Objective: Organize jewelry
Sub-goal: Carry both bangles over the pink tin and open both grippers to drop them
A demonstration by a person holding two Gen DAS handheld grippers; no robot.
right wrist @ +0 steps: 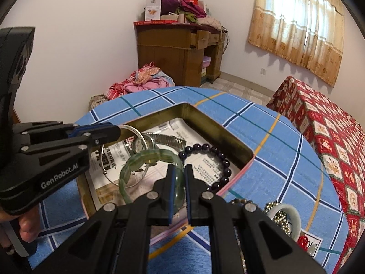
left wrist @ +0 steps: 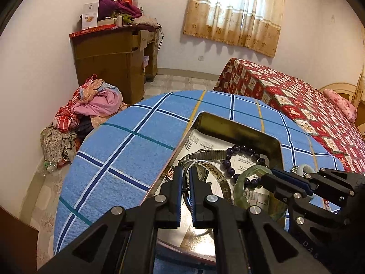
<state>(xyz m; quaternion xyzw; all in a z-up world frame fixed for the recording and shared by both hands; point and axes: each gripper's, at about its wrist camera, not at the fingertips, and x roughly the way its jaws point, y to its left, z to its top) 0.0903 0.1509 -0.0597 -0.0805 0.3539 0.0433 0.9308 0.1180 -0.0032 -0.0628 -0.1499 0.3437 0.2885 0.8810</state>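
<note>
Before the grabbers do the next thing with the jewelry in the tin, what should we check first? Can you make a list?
1. Right gripper around the green bangle: ok, a finger on each side of its band.
2. Bangle squeezed tight: cannot tell.
3. Left gripper on the silver bangle: ok, fingers close around its rim.
4. Bead bracelet clear of the green bangle: cannot tell, they lie close.
5. Tin flat on the table: ok.
6. Loose jewelry outside the tin: not ok.

Left hand-held gripper (left wrist: 186,173) and right hand-held gripper (right wrist: 179,173), both nearly closed, tips converging, angled downward.
</note>
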